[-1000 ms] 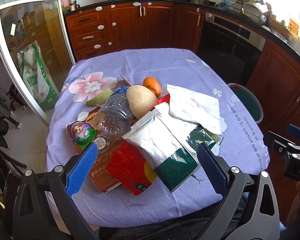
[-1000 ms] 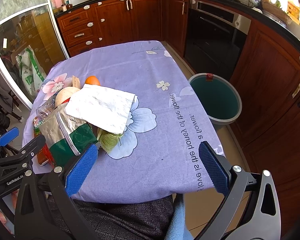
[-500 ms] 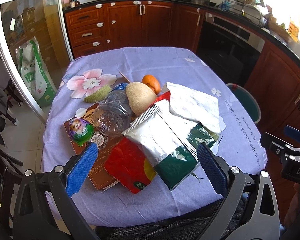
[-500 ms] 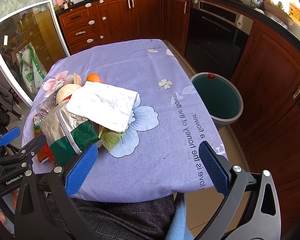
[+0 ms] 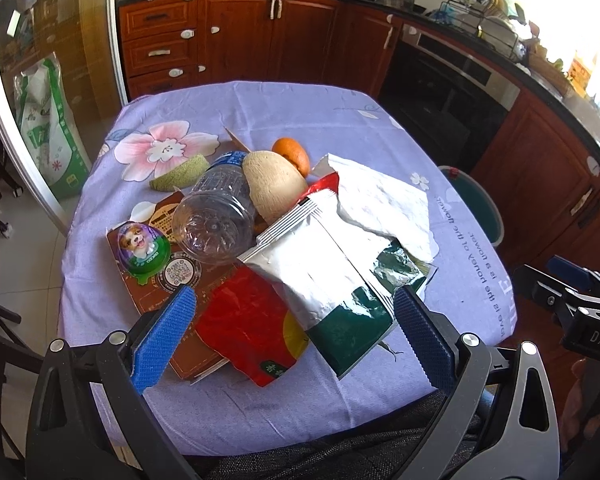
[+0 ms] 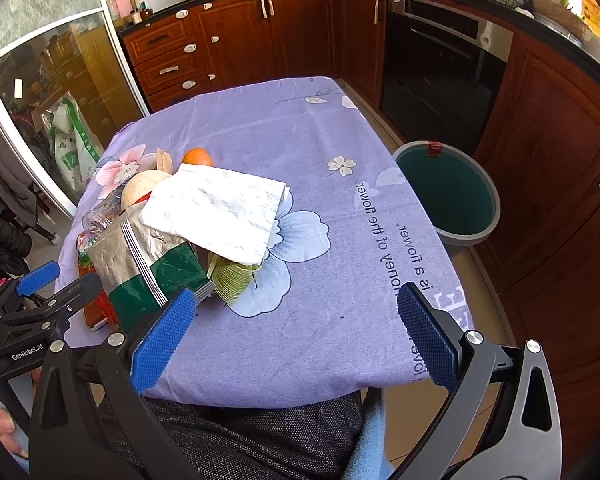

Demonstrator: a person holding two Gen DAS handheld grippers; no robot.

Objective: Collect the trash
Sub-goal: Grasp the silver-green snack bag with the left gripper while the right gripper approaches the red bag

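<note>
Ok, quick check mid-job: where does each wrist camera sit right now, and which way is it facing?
Left wrist: behind the open left gripper, at the table's near edge, looking down at the trash pile around the clear bottle; the right gripper shows at its right edge.
Right wrist: behind the open right gripper, aimed across the purple tablecloth toward the bin; the left gripper shows at its left.
Shared: the white paper, the orange, the bin.

I am counting on the table one clear plastic bottle [image 5: 216, 216], one orange [image 5: 292, 154], one white paper sheet [image 5: 384, 204], one silver-green bag [image 5: 332, 280], one red wrapper [image 5: 248, 332], one brown carton [image 5: 168, 280], one toy egg [image 5: 142, 246], and one bin [image 6: 448, 192] on the floor.
</note>
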